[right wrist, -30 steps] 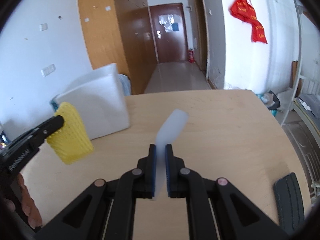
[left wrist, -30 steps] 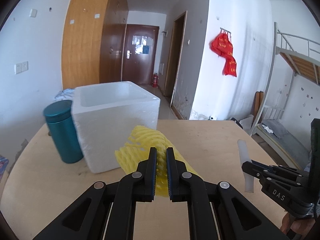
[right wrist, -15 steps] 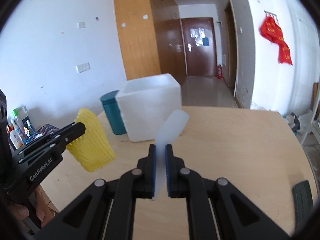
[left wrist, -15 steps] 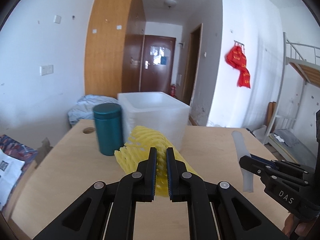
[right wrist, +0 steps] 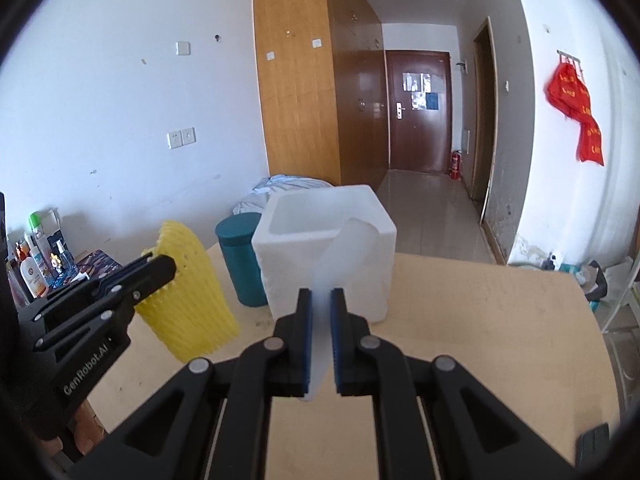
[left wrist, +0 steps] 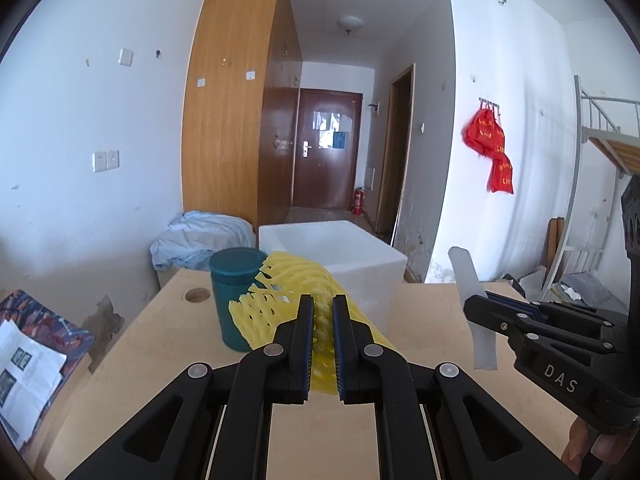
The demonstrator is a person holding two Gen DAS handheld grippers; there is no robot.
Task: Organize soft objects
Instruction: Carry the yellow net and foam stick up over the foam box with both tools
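Observation:
My left gripper (left wrist: 322, 308) is shut on a yellow foam net sleeve (left wrist: 280, 300), held above the wooden table (left wrist: 420, 420). From the right wrist view the same yellow sleeve (right wrist: 188, 296) hangs at the left from the left gripper (right wrist: 158, 266). A white translucent foam strip (right wrist: 344, 256) is pinched between the closed jaws of my right gripper (right wrist: 321, 304). That strip (left wrist: 472, 304) also stands up at the right of the left wrist view, in the right gripper (left wrist: 474, 306). An open white foam box (right wrist: 324, 248) sits on the table beyond both grippers.
A teal canister (left wrist: 234, 296) stands just left of the white foam box (left wrist: 340, 256). The table has a round hole (left wrist: 198, 295) near its far left corner. Papers (left wrist: 24, 372) lie off the left edge. A black object (right wrist: 592, 448) rests at the table's right front.
Both grippers have risen and tilted up, still holding the sleeve and the strip. The box and canister now appear lower and farther off, and the box's open top shows.

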